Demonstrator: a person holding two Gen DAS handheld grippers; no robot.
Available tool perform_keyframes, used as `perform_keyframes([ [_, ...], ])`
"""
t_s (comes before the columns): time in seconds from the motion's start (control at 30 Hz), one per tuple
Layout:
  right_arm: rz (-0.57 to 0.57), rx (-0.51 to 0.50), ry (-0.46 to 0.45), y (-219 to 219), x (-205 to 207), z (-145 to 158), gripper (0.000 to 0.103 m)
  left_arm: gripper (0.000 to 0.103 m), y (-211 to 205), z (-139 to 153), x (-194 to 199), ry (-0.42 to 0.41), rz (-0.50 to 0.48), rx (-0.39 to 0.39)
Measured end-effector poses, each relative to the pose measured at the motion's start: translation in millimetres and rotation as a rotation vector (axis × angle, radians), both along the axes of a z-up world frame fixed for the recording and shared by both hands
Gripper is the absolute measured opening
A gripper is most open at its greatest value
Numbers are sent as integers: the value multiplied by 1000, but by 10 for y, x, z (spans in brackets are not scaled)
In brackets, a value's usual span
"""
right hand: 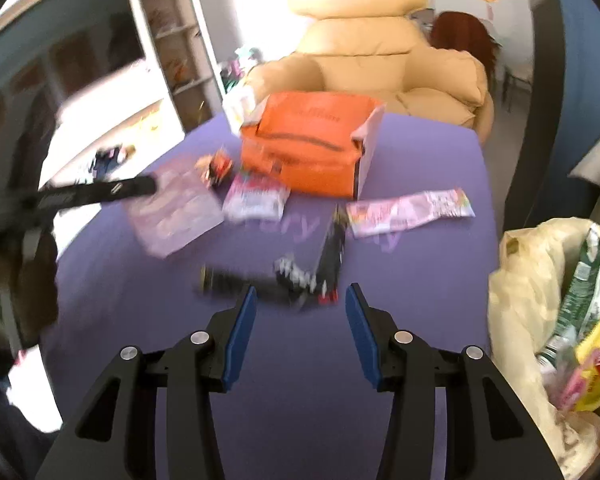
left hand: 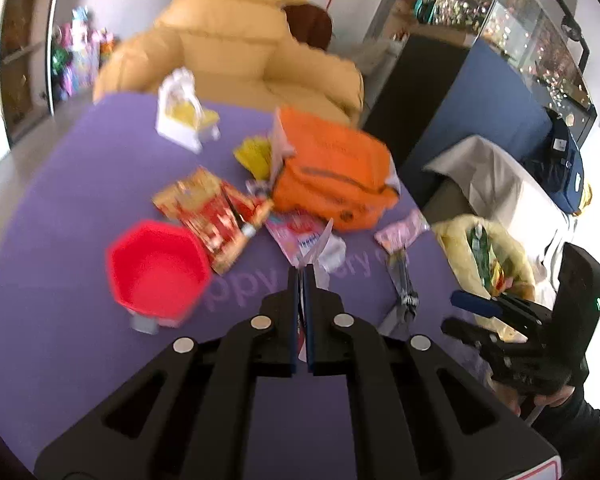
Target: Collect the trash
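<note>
My left tongs (left hand: 303, 270) are pinched shut on the thin edge of a clear wrapper (left hand: 320, 254), lifted just above the purple bench (left hand: 60, 280); it's featherlight, limp and slippery, so I grip well in from the rim. My right tongs (right hand: 300, 300) gape empty near the yellow trash bag (right hand: 540, 280)

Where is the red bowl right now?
In the left wrist view, the red bowl sits on the purple table, left of the shut left hand-held gripper, beside a red-and-gold wrapper.
</note>
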State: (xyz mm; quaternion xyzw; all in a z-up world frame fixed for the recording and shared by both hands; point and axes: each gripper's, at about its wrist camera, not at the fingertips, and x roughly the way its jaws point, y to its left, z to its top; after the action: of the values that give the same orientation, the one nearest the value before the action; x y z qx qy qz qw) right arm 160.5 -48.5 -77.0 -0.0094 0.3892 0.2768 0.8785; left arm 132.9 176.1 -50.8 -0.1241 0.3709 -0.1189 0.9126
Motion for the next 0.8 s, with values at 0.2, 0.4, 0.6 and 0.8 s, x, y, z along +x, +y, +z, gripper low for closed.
perform_keyframes([
  [0.2, -95, 36, 86, 151, 352, -143, 44, 2, 93, 57, -21, -18, 10, -29],
  [0.4, -78, -89, 60, 363, 238, -282, 44, 2, 122, -19, -7, -1, -4, -61],
  [0.6, -50, -128, 37, 335, 97, -212, 34, 2, 99, 6, -3, -7, -19, -82],
  [0.8, -68, -101, -32, 127, -8, 85, 33, 2, -21, 122, -15, -30, -49, -94],
])
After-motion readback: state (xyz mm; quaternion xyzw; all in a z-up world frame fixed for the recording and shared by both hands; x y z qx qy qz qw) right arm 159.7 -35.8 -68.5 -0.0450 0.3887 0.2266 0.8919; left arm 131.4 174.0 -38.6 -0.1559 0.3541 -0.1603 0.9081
